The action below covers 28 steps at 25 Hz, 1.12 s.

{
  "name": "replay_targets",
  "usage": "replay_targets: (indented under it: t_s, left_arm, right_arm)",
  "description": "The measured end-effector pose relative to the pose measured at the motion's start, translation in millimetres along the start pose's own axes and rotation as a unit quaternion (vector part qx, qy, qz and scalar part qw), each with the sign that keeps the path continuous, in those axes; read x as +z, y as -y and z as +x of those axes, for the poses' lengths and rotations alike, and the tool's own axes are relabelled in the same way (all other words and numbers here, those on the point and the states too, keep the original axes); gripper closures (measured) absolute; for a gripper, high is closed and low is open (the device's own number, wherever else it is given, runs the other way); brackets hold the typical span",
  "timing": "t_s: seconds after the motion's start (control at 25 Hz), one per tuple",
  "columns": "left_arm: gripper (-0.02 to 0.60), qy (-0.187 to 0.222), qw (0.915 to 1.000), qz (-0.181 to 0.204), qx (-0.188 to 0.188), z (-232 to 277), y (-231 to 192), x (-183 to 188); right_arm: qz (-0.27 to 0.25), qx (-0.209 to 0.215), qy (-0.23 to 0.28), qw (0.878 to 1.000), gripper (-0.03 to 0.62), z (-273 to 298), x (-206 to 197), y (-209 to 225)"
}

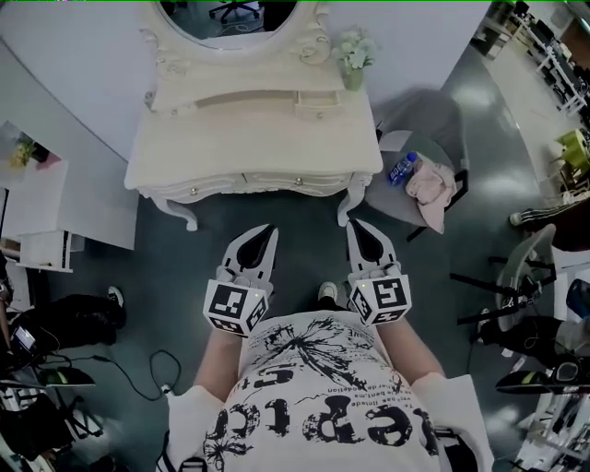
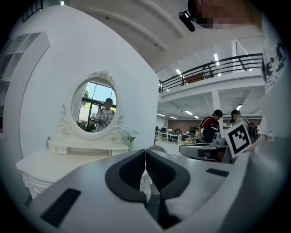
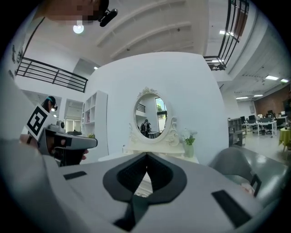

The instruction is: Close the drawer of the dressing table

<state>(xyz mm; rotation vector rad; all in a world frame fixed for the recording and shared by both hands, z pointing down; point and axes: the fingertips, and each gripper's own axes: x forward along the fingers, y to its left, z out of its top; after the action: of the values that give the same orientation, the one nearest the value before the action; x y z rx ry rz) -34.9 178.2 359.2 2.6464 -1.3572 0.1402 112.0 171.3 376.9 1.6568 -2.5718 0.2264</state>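
Note:
The cream dressing table with its oval mirror stands at the top middle of the head view. Its drawer front carries a small knob and looks in line with the table's front; I cannot tell whether there is a gap. My left gripper and right gripper are held side by side a short way in front of the table, apart from it, pointing at it. Both are shut with nothing between the jaws. In the gripper views the left gripper and right gripper show their tips pressed together, with the table beyond.
A grey chair stands right of the table, with a pink cloth and a blue bottle on it. A small vase of flowers sits on the table's right corner. White shelving is at left, office chairs at right, and cables on the floor lower left.

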Motion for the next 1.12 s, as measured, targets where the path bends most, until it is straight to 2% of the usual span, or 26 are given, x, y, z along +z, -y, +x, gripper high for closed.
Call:
replay_targets:
  t_s: [0.24, 0.4, 0.56, 0.8, 1.0, 1.12]
  left_arm:
    - [0.561, 0.011, 0.9991, -0.015, 0.037, 69, 3, 14]
    - [0.561, -0.004, 0.9992, -0.019, 0.035, 108, 7, 10]
    - [0.561, -0.009, 0.9988, -0.022, 0.043, 139, -9, 12]
    - [0.561, -0.011, 0.9991, -0.026, 0.032, 192, -55, 19]
    - [0.561, -0.009, 0.9996, -0.027, 0.008, 252, -115, 21]
    - [0.561, -0.011, 0.9996, -0.021, -0.011, 280, -152, 34]
  right_arm:
    - [-0.019, 0.040, -0.006, 0.999, 0.577, 38, 15, 61]
    - [-0.013, 0.047, -0.015, 0.999, 0.577, 63, 13, 93]
    - [-0.006, 0.050, -0.026, 0.998, 0.577, 94, 11, 113]
    - [-0.001, 0.035, -0.041, 0.999, 0.577, 157, 9, 138]
    - [0.005, 0.007, -0.059, 0.998, 0.577, 226, 0, 158]
    - [0.014, -0.017, -0.061, 0.998, 0.577, 267, 8, 165]
